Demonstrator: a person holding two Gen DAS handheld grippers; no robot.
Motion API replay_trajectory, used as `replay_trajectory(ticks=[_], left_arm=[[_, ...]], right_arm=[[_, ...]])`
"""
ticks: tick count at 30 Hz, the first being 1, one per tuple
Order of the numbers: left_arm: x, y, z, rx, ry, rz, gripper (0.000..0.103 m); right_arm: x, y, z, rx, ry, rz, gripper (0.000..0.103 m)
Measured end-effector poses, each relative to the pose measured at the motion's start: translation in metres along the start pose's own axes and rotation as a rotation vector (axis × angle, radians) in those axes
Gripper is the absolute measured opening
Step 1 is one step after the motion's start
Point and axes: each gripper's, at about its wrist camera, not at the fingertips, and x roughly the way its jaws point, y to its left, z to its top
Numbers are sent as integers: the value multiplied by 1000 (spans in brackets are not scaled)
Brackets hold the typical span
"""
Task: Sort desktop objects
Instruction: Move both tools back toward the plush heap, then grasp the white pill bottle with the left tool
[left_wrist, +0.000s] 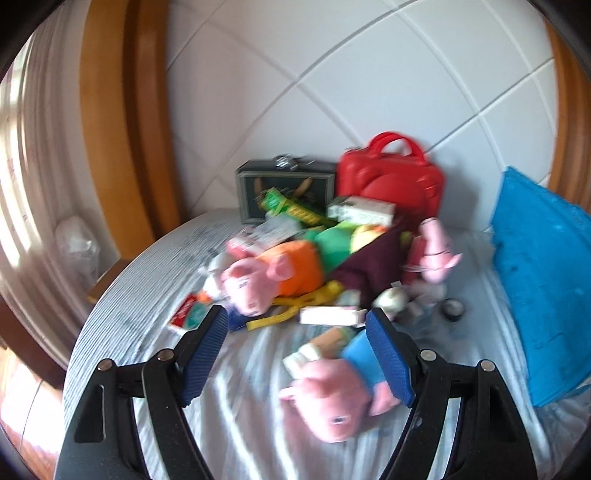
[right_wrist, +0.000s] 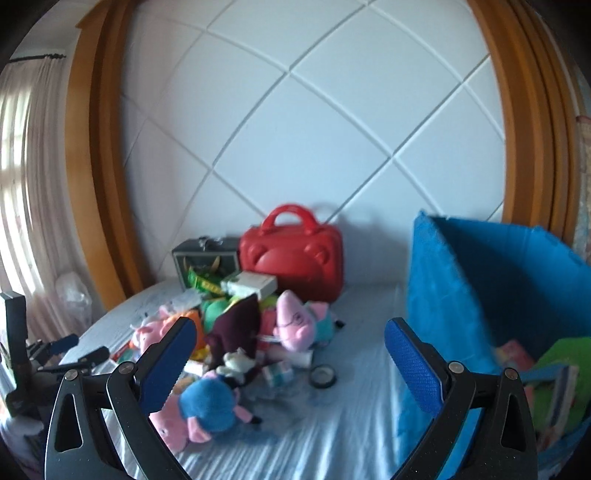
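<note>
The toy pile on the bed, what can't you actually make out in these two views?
- Green box, left wrist view: print lost to motion blur.
- Blue bin, right wrist view: its contents are cut off by the frame edge and the right gripper frame.
- Dark case, both views: front half hidden behind the pile.
- Small round tin: too small to identify.

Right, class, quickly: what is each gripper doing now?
Left gripper: open, holding nothing.
Right gripper: open, holding nothing.
</note>
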Motion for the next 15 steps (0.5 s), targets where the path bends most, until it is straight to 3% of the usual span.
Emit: replay_trajectory(ticks=[8, 11, 15], left_arm=[[76, 92, -28, -109, 178, 96, 77], [97, 100, -35, -124, 223, 69, 77], [127, 80, -38, -68, 265, 2, 77]], right_arm=[[82, -9, -46, 73, 229, -53, 103], [112, -13, -61, 63, 306, -86, 103], [136, -17, -71, 51, 366, -96, 103]])
